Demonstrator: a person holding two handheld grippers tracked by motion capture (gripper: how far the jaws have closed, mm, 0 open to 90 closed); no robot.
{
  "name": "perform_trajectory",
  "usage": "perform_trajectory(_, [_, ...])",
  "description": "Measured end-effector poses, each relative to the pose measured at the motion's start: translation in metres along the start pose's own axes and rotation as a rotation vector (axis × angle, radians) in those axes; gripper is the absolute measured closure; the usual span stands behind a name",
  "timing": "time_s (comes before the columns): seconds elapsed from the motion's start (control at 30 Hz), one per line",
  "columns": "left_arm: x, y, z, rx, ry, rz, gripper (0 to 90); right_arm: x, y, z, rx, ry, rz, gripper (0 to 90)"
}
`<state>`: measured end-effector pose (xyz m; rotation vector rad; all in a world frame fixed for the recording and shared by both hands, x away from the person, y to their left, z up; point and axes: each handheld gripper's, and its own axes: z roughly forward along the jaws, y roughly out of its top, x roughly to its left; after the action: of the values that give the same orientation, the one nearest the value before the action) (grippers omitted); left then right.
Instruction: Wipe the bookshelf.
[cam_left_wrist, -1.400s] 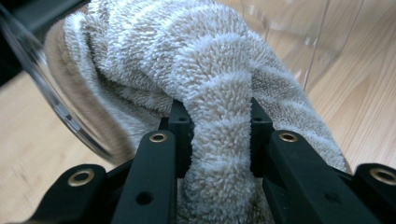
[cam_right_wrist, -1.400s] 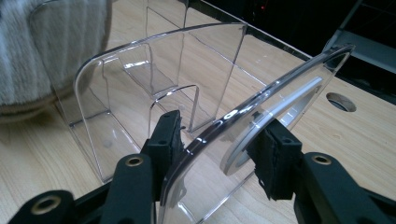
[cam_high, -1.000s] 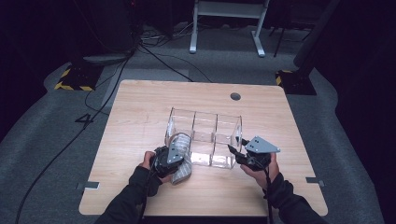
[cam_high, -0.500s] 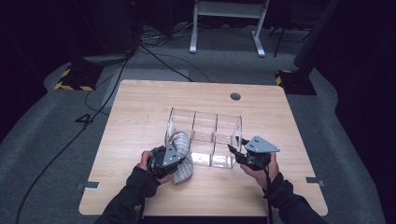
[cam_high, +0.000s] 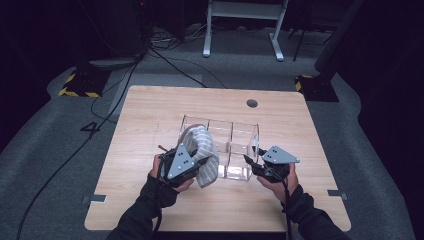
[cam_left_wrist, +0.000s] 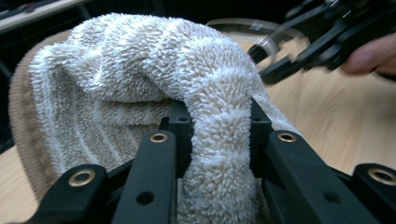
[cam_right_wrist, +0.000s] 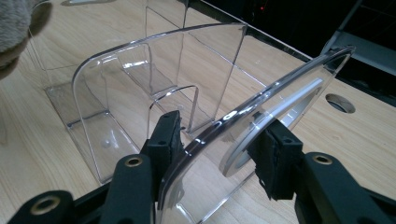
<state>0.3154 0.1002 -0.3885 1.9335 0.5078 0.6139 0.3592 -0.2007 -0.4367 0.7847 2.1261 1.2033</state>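
Fluffy beige-and-white striped towel (cam_left_wrist: 140, 70)

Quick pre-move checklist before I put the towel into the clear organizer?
1. Left gripper clamped on the striped towel: ok.
2. Towel lifted off the table: cannot tell; its lower end hangs by the organizer's near-left corner.
3. Right gripper steadying the clear organizer by its end wall: ok.
4. Organizer upright on the table: ok.
5. Compartments free of other items: ok.
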Motion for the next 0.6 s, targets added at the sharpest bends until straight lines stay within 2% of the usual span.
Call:
perform_trajectory(0.03, [0.0, 0.0, 0.0, 0.0, 0.0, 0.0, 72.8, 0.0, 0.0, 0.0, 0.0, 0.0, 0.0, 55.2])
perform_trajectory(0.13, [-0.009, 0.003, 0.017, 0.035, 0.005, 0.028, 72.7, 0.0, 0.0, 0.0, -0.001, 0.004, -0.005, 54.9])
perform_trajectory(0.27, [-0.015, -0.003, 0.041, 0.113, 0.015, 0.012, 72.6, 0.001, 0.0, 0.0, -0.002, 0.011, -0.006, 54.3])
perform_trajectory(0.4, [-0.017, -0.017, 0.062, 0.206, 0.041, 0.047, 72.9, 0.001, 0.0, -0.001, -0.001, 0.015, -0.007, 53.8])
perform_trajectory(0.5, [-0.015, -0.03, 0.072, 0.249, 0.022, 0.027, 73.0, 0.0, -0.001, -0.001, -0.004, 0.022, -0.008, 53.5])
perform_trajectory(0.6, [-0.023, -0.035, 0.079, 0.302, 0.046, 0.104, 73.3, 0.001, 0.0, -0.001, -0.001, 0.021, -0.011, 52.5])
